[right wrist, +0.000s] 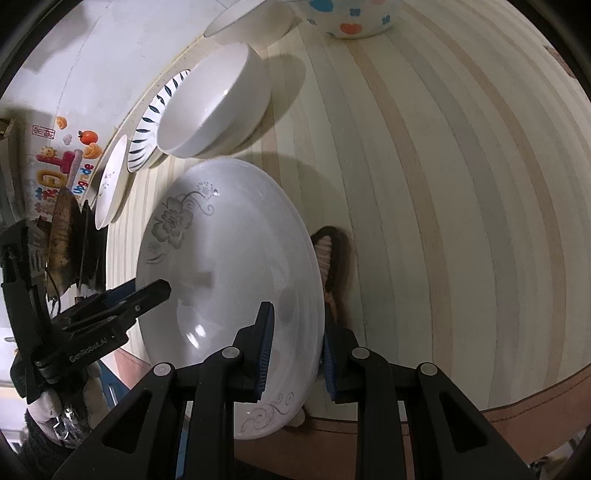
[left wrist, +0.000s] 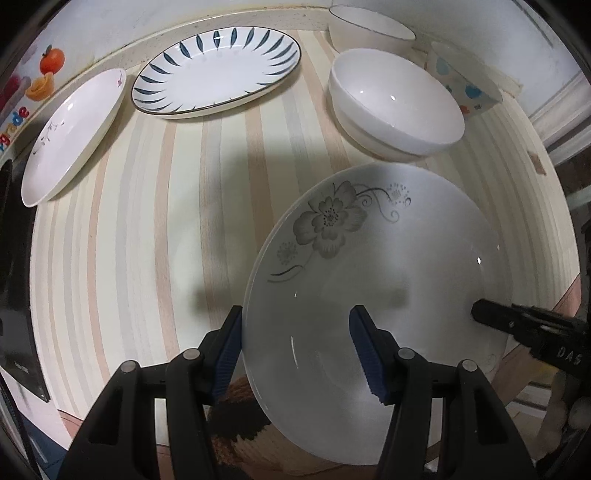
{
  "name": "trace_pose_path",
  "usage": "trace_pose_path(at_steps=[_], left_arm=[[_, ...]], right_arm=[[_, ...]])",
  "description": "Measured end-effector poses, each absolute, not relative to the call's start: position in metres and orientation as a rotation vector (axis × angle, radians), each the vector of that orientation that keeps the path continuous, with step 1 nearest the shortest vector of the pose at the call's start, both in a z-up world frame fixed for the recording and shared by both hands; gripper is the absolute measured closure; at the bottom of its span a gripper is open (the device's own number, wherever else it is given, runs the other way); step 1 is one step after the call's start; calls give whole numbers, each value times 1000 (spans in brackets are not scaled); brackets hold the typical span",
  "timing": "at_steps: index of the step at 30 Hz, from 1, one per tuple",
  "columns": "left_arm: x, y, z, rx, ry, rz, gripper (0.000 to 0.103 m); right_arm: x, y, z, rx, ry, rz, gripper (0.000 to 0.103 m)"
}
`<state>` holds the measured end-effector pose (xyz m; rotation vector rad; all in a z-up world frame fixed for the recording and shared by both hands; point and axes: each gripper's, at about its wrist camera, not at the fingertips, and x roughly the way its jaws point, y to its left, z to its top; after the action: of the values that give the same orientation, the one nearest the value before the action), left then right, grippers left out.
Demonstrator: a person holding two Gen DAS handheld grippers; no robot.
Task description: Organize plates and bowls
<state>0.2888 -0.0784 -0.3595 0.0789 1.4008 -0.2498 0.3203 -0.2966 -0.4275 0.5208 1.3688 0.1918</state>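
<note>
The white ceramic plate with a grey flower print (left wrist: 373,273) sits tilted between both sets of fingers, above the striped beige worktop (left wrist: 155,229). The left gripper (left wrist: 301,354) straddles its near rim with fingers set wide, one blue pad outside the rim and one over the plate's face. The right gripper (right wrist: 293,350) pinches the opposite rim, fingers narrow around it. Beyond the left fingertips sit two stacked plain white bowls (left wrist: 395,107). Farther left lie a white oval plate with dark blue leaf strokes (left wrist: 218,70) and a plain white shallow dish (left wrist: 74,136). Farthest back stand a white bowl with a thin dark rim (left wrist: 369,27) and a spotted bowl (left wrist: 461,79).
</note>
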Motion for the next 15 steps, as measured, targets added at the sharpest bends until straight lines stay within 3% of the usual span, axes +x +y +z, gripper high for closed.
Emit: trace_pose_path(at_steps=[5,9,11,13,15], left_arm=[[293,-67,-331,60,1373,-230,48],[307,-20,-283,-9,1257,-122,47],[325,14,-270,-78,1229,-57,47],[344,43,-270,-134,1217,11,47],[366,73,-282,-197,1223,87,47]], right_arm=[[322,-298,-424,538,1431,207,77],[328,-296,-372,383,1400,225,76],[339,-286,-336,336,1346,275,70],[366,-262,-298,319,1271,357,58],[395,-233,-278,306,1226,467,55]])
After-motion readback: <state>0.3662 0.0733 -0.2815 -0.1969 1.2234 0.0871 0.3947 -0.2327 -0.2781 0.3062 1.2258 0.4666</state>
